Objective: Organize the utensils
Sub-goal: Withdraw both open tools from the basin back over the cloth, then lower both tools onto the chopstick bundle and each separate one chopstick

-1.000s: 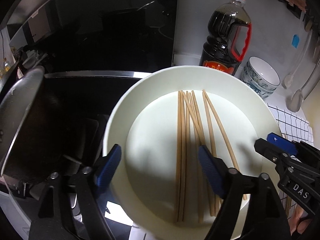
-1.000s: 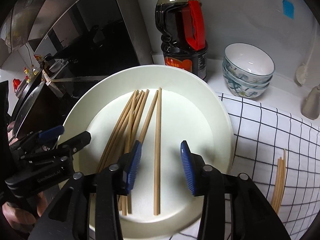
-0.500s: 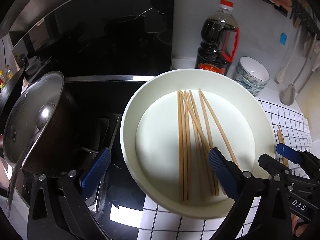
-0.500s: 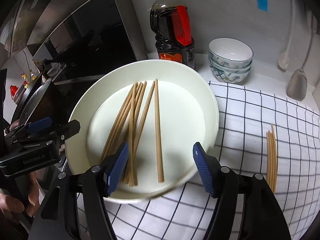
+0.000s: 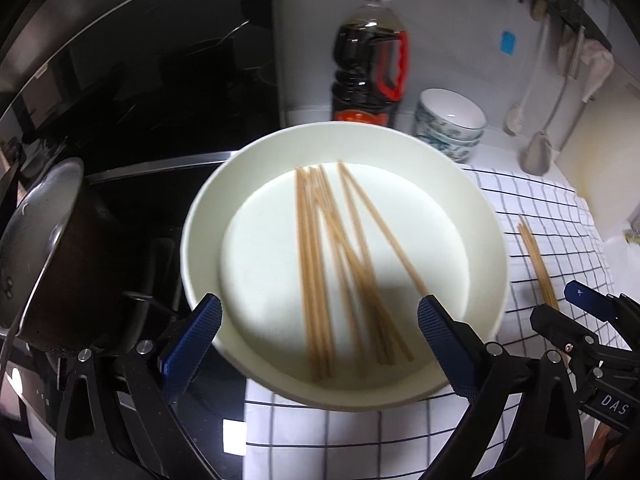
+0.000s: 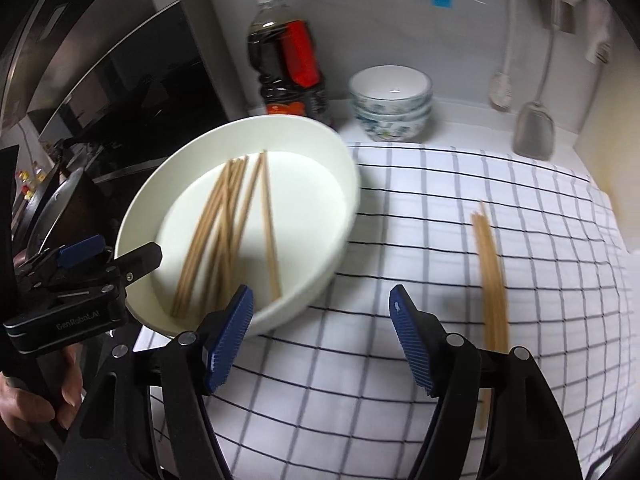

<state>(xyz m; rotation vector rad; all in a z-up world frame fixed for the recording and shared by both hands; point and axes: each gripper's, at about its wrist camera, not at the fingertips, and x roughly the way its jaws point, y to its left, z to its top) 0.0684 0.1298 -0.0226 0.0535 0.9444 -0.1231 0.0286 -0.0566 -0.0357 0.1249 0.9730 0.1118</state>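
I am working at a kitchen counter covered with a white cloth with a black grid [image 6: 440, 208], set against a pale wall and beside a dark glass stove [image 5: 132, 92]. One wide white plate [image 5: 484, 240] sits at the cloth's stove-side edge, partly over the stove. In it lie a loose fan of wooden chopsticks [image 5: 332, 264]; I count about eight, though blur makes that unsure. A second small bundle of chopsticks [image 6: 490, 280] lies on the cloth, well apart from the plate on the side away from the stove. Behind the plate stand one dark sauce bottle [image 5: 370, 64] and three stacked bowls [image 6: 390, 98]. A steel pot [image 5: 44, 256] sits stove-side of the plate. My left gripper [image 5: 318, 336] is spread wide and holds nothing. My right gripper [image 6: 320, 336] is opening, nothing between its jaws.
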